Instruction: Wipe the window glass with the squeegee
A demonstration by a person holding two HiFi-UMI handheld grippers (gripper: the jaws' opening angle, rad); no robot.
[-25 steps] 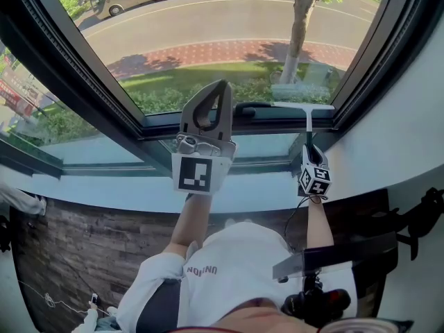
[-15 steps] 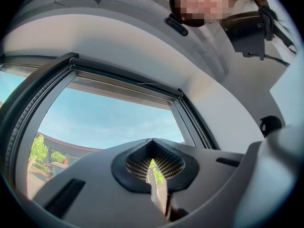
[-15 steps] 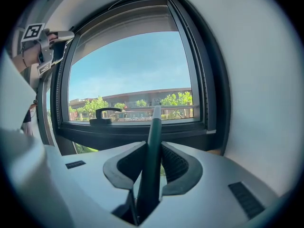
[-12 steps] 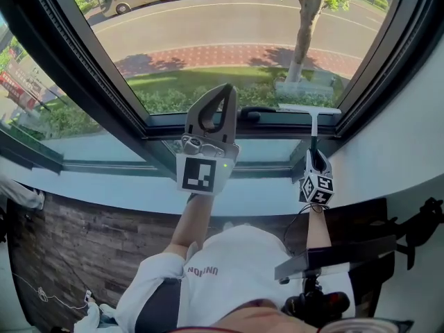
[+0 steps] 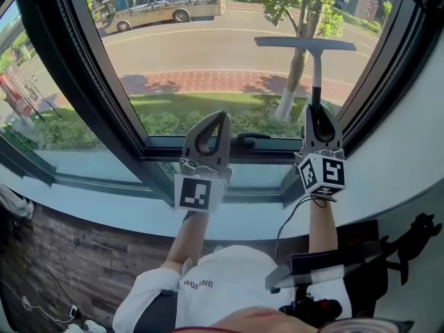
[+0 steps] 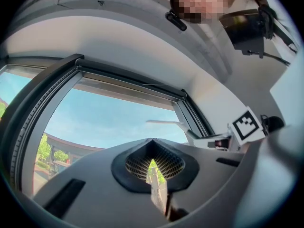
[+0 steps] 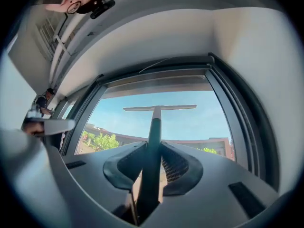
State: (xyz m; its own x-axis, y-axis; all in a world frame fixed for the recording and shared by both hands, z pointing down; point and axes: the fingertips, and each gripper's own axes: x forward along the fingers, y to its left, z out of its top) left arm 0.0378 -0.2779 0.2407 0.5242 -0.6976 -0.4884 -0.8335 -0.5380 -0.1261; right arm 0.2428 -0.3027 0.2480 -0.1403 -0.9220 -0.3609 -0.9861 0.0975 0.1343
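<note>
Progress looks slight: my right gripper (image 5: 319, 113) clamps its jaws on the grey T-shaped squeegee (image 5: 316, 68), raised at 1 o'clock on the clear window glass (image 5: 208, 61), most of the pane unwiped, while my left gripper (image 5: 216, 120) has its jaws closed and empty.

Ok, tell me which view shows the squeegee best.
Head view: the whole squeegee shows against the glass, handle in the right gripper. The right gripper view foreshortens it along the handle; the left gripper view catches only a pale sliver.

A bus (image 5: 163, 2) is seen on the road (image 5: 208, 47). A tree (image 5: 295, 75) is rooted beside the brick pavement (image 5: 208, 82). A wooden floor (image 5: 62, 255) is laid below.
</note>
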